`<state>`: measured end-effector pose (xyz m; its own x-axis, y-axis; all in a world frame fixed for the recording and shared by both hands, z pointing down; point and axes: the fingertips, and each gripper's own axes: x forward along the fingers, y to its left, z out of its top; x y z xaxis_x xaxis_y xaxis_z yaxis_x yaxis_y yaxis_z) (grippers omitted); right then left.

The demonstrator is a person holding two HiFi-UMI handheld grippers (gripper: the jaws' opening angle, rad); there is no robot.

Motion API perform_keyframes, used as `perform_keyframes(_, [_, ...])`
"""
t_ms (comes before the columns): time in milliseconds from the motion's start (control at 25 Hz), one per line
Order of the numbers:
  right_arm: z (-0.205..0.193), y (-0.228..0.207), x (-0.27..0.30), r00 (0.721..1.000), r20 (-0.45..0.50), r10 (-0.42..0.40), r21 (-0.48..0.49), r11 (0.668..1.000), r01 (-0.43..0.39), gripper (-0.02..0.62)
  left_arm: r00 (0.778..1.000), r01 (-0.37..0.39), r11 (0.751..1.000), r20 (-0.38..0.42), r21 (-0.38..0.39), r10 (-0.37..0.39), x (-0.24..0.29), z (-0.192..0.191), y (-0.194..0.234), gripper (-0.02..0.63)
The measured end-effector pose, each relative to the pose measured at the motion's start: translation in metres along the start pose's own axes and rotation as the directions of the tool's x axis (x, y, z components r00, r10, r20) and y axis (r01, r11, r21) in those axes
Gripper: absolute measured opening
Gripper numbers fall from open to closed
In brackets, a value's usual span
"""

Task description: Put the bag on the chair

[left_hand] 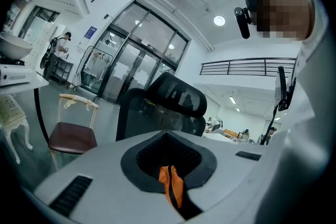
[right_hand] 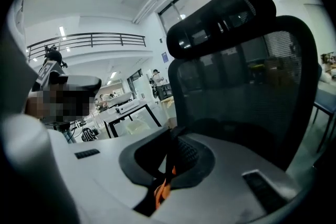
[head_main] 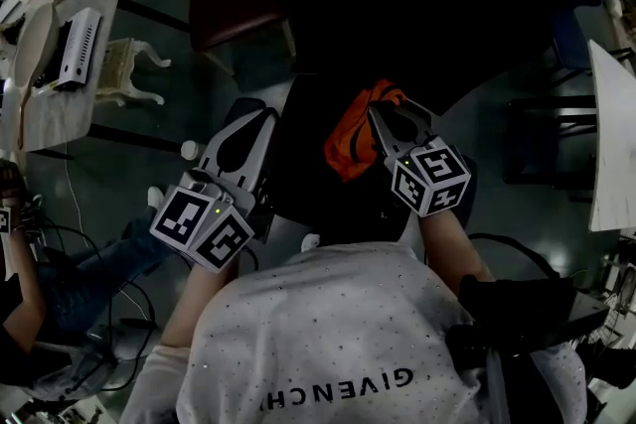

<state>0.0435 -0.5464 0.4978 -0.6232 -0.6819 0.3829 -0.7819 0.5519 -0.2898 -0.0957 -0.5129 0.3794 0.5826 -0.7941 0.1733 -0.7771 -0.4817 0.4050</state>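
Note:
A black bag (head_main: 303, 169) hangs between my two grippers, low in front of the black mesh office chair (head_main: 417, 5). An orange cloth strap (head_main: 353, 139) bunches at its top right. My left gripper (head_main: 264, 122) is shut on the bag's left side, and the left gripper view shows a fold of orange fabric (left_hand: 171, 186) pinched between its jaws. My right gripper (head_main: 385, 117) is shut on the orange and black strap (right_hand: 163, 189). The chair's backrest (right_hand: 247, 76) rises close ahead in the right gripper view and stands farther off as the chair (left_hand: 168, 102) in the left gripper view.
A maroon-seated chair (head_main: 234, 10) with a pale wooden frame stands at the back left. Beside it are a white ornate stool (head_main: 129, 70) and a white table (head_main: 40, 104) bearing a grey device (head_main: 79, 45). Another white table (head_main: 611, 134) is at the right edge. Cables and a seated person's legs (head_main: 89, 273) lie at the lower left.

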Motion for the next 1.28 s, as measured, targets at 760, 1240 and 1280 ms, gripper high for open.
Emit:
perform_keyframes(760, [-0.063, -0.039, -0.010, 0.996, -0.071, -0.059, 0.211, 0.975, 0.073, 0.000, 1.000, 0.005, 1.000, -0.001, 0.001, -0.005, -0.005, -0.005, -0.016, 0.000])
perform_keyframes(1240, [-0.109, -0.058, -0.029, 0.972, -0.177, -0.157, 0.216, 0.957, 0.194, 0.000, 1.000, -0.009, 1.000, 0.008, 0.021, 0.009, -0.023, -0.005, -0.024, 0.000])
perform_keyframes(1280, [-0.112, -0.060, -0.033, 0.968, -0.183, -0.169, 0.218, 0.953, 0.208, 0.000, 1.000, -0.009, 1.000, 0.011, 0.020, 0.009, -0.025, -0.005, -0.026, 0.000])
